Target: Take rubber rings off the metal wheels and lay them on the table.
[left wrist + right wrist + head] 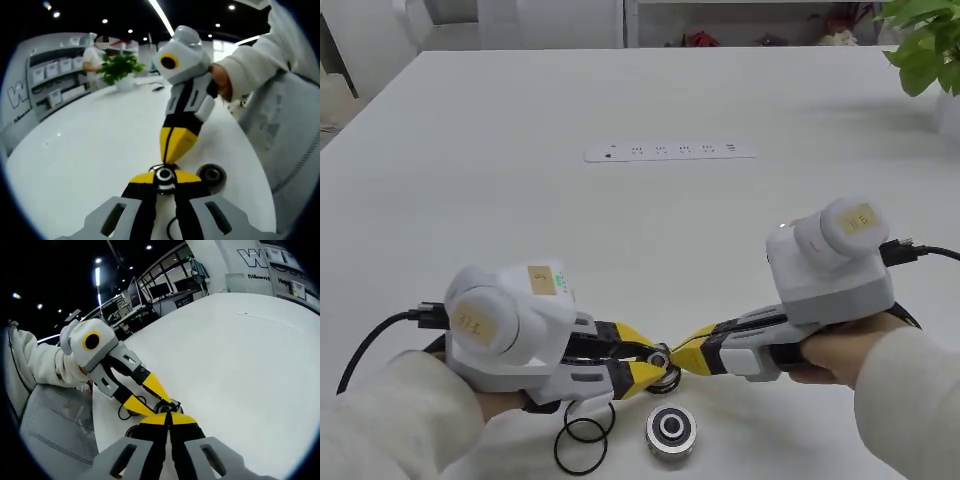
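My left gripper point(650, 360) point(164, 178) is shut on a small metal wheel point(660, 357) point(164, 175), held just above the white table point(640, 230). My right gripper point(682, 357) point(168, 418) comes in from the right. Its yellow jaws are closed together at the wheel's edge, pinching the black rubber ring point(669, 380) that loops off the wheel. A second metal wheel point(671, 430) point(211, 175) lies flat on the table just below the tips. Two loose black rubber rings point(583, 440) point(131, 411) rest overlapping on the table under my left gripper.
A white power strip point(670, 152) lies across the middle of the table. A green plant point(925, 45) stands at the far right corner. Shelves and a person point(92, 55) are beyond the table. The table's near edge is close to my hands.
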`<action>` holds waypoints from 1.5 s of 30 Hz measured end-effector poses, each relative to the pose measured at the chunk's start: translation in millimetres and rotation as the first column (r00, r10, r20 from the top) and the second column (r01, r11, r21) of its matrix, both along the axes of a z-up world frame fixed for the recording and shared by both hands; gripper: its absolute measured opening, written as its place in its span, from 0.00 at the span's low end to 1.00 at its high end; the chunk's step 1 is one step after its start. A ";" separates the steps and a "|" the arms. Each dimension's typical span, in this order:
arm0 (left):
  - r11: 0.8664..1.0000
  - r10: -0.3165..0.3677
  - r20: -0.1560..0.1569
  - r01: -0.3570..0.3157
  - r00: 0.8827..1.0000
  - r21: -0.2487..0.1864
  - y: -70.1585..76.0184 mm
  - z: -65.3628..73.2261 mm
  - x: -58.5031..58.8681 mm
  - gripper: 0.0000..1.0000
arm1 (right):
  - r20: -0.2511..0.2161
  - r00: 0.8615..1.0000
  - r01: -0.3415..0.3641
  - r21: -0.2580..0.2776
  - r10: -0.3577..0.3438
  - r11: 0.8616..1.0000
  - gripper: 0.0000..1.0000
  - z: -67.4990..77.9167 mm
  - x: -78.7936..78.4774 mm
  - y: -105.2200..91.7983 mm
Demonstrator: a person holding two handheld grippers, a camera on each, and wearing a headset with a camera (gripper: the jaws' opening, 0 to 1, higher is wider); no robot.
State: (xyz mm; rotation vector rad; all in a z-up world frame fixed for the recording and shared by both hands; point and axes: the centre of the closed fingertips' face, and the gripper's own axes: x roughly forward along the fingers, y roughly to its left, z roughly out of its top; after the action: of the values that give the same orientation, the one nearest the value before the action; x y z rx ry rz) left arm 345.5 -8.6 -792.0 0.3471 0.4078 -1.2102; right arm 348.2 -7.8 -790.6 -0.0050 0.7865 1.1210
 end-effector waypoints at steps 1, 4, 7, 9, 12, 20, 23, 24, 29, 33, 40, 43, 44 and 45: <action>1.000 0.000 0.001 0.000 1.000 0.001 -0.1 0.0 -0.1 0.13 | -0.003 1.000 -0.004 0.008 0.004 1.000 0.00 0.8 -0.8 1.0; 1.000 0.002 -0.002 -0.002 1.000 0.000 -0.1 0.0 0.0 0.13 | -0.002 1.000 0.008 0.038 -0.008 0.999 0.00 7.8 1.3 2.8; 1.000 0.004 -0.002 -0.004 1.000 0.000 -0.2 0.0 -0.1 0.14 | 0.001 1.000 0.014 0.032 -0.014 0.999 0.00 7.3 1.3 1.7; 1.000 0.009 -0.011 -0.009 1.000 -0.002 -0.2 0.1 0.0 0.14 | -0.001 1.000 0.017 0.025 -0.017 1.000 0.00 4.9 1.1 0.3; 1.000 0.015 -0.017 -0.014 1.000 0.002 -0.5 0.0 -0.2 0.14 | -0.002 1.000 0.023 0.022 -0.023 1.000 0.00 4.6 1.9 -0.8; 1.000 -0.006 -0.016 0.006 1.000 0.010 0.2 13.5 -1.7 0.25 | -0.006 0.999 0.035 0.012 -0.035 0.999 0.00 4.1 3.1 -2.9; 1.000 0.007 -0.020 -0.007 1.000 -0.005 2.8 22.7 4.8 0.34 | -0.007 0.999 0.038 0.012 -0.037 0.999 0.00 4.2 3.4 -4.2; 1.000 0.016 -0.023 -0.016 1.000 -0.008 5.5 27.2 7.8 0.37 | -0.007 0.999 0.038 0.009 -0.038 0.999 0.00 4.2 3.2 -4.7; 0.998 0.038 -0.006 -0.039 0.999 -0.046 15.9 51.6 13.8 0.42 | -0.011 0.999 0.046 0.010 -0.046 0.999 0.00 4.4 4.1 -8.6; 0.995 0.056 -0.007 -0.056 0.998 -0.078 23.4 72.0 13.7 0.50 | -0.003 0.999 0.050 0.012 -0.049 0.999 0.00 6.9 5.9 -10.4; 0.990 0.074 0.023 -0.070 0.997 -0.123 33.0 105.8 11.2 0.62 | 0.003 0.997 0.076 0.033 -0.077 0.997 0.00 13.7 11.8 -16.8; 0.990 0.080 0.039 -0.074 0.996 -0.124 39.7 115.0 7.5 0.66 | 0.007 0.996 0.089 0.046 -0.089 0.995 0.00 18.0 14.4 -18.5; 0.989 0.083 0.046 -0.076 0.996 -0.123 43.3 118.1 5.7 0.66 | 0.007 0.995 0.097 0.056 -0.098 0.994 0.00 21.2 16.1 -18.8; 0.989 0.085 0.050 -0.079 0.995 -0.121 46.1 119.7 4.4 0.67 | 0.008 0.995 0.104 0.064 -0.104 0.993 0.00 23.6 17.4 -19.3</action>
State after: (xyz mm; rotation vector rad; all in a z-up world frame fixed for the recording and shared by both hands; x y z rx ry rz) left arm 350.0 37.5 -672.4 0.2579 0.2980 -1.1363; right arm 365.7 -27.1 -767.0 0.0822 0.7323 1.0458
